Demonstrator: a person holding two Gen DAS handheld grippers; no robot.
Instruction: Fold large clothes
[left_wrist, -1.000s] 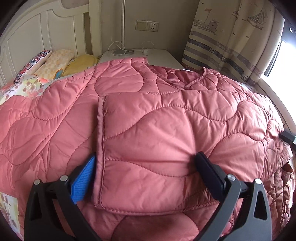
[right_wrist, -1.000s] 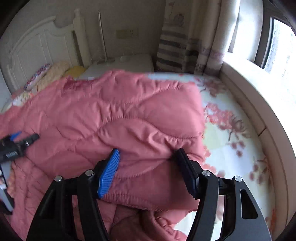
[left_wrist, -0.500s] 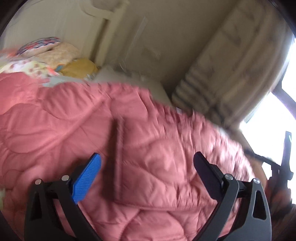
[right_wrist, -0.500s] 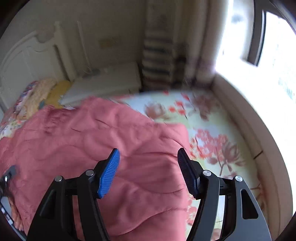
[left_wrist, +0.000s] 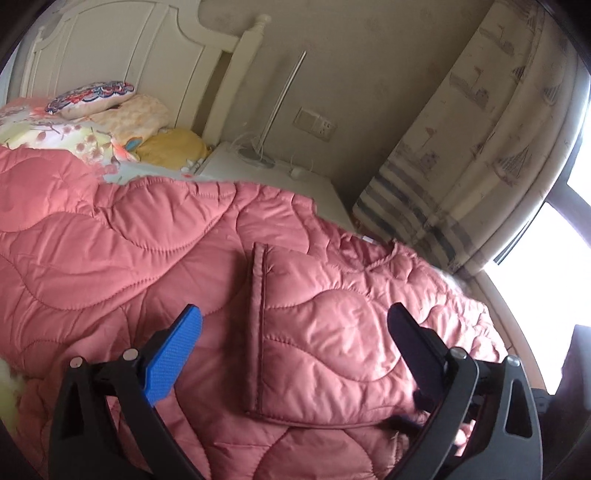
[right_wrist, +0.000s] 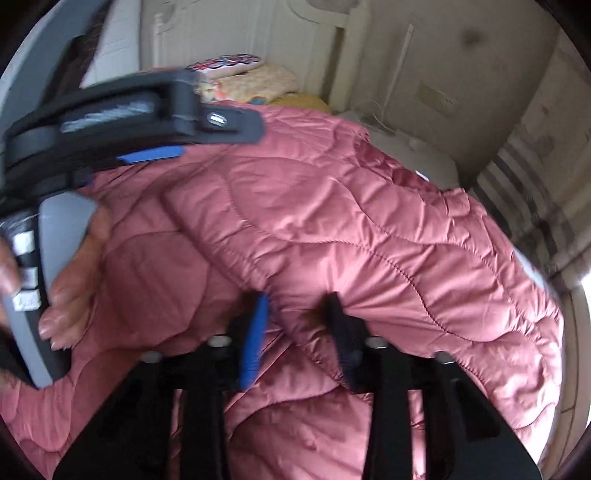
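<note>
The pink quilted coat (left_wrist: 332, 332), puffy with wavy stitching, lies spread over the bed, below the white headboard (left_wrist: 129, 55). The right gripper (right_wrist: 295, 314) has just been closing and pinches a fold of it. The left gripper (left_wrist: 295, 332) stands wide open above the coat, holding nothing.

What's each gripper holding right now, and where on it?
Right gripper has just closed on a raised fold of the pink quilted coat. Left gripper is open, empty.

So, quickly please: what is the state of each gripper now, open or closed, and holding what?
Left gripper: open, holding nothing, above the pink quilted coat.
Right gripper: jaws have just been closing, now shut on a fold of the coat.
</note>
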